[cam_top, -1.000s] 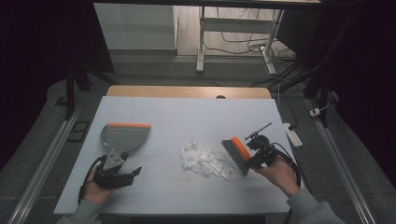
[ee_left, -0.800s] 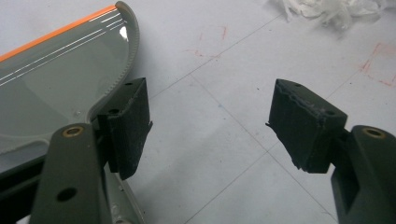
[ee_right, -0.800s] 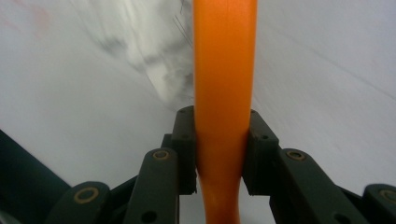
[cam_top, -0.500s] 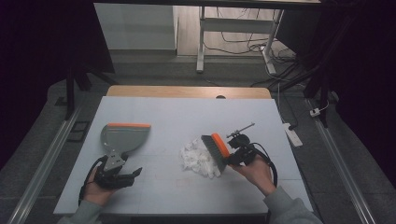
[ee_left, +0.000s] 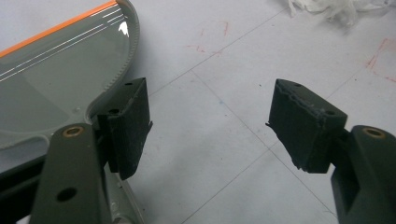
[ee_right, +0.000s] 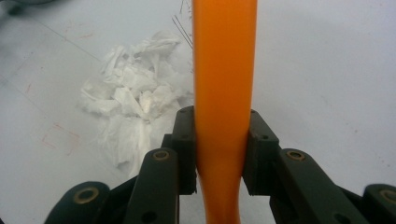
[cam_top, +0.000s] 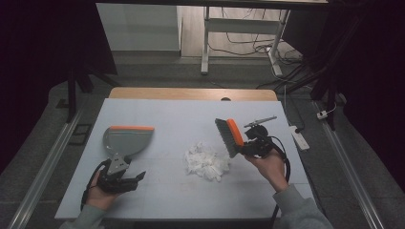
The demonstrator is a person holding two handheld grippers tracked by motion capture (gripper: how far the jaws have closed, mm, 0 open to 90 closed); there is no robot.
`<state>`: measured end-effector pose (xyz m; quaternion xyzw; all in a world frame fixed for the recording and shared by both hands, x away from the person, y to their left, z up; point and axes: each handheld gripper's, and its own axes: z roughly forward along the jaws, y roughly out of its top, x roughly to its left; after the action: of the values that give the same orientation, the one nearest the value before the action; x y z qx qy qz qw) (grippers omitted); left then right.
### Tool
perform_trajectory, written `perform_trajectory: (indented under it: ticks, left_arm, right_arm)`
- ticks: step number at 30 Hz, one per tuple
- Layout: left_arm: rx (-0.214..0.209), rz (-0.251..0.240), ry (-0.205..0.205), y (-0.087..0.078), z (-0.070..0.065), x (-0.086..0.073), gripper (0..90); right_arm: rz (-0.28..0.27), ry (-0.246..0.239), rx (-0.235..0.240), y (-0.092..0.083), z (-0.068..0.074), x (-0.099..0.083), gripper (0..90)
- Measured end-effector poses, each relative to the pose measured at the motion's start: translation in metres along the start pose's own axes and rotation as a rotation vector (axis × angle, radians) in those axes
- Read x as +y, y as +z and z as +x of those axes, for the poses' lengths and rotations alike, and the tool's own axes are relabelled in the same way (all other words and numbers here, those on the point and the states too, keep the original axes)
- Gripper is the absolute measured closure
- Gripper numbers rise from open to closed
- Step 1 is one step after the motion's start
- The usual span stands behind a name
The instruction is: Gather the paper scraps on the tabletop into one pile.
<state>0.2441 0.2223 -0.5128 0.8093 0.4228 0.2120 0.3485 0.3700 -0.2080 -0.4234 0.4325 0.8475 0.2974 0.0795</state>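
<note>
Two handheld black grippers, grey sleeves on the person.
Left gripper (cam_top: 125, 179): black body, black cable looped beside the left hand (cam_top: 98, 193); in the left gripper view, dark arms with brass-ringed pivot holes and plain screw holes, square matte black pads (ee_left: 133, 123) with small dimples, edges worn and slightly ragged. Right gripper (cam_top: 248, 147): black body, thick black cable curling round the right hand (cam_top: 268, 164), a thin grey rod sticking out on top; in the right gripper view, same dark linked arms, metal-ringed pivots, blocky black pads (ee_right: 184, 149). Both cuffs grey.
</note>
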Motion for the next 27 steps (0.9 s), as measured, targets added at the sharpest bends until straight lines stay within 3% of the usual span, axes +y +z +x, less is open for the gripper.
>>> perform_trajectory:
  ticks: [6,10,14,18,21,27]
  left_arm:
    - [-0.001,0.000,-0.002,0.000,0.001,0.000,30.2]
    - [-0.002,-0.001,0.001,0.000,0.000,0.000,30.2]
    - [0.001,0.001,0.002,0.000,0.000,0.000,30.2]
    - [0.002,0.002,0.001,0.000,0.000,0.000,30.2]
    - [0.004,0.002,0.000,0.000,0.000,-0.001,30.2]
    - [0.004,0.004,0.001,0.001,0.000,0.000,30.2]
  right_arm:
    - [0.100,0.030,-0.041,0.011,-0.013,-0.011,70.2]
    - [0.158,0.026,-0.051,0.024,-0.013,-0.019,70.3]
    - [0.134,0.019,-0.030,0.033,-0.005,-0.012,70.2]
    - [0.121,-0.018,0.006,0.048,0.012,0.003,70.3]
    - [0.094,-0.057,0.002,0.054,0.023,0.013,70.2]
    - [-0.029,-0.045,0.000,0.034,0.019,0.017,70.3]
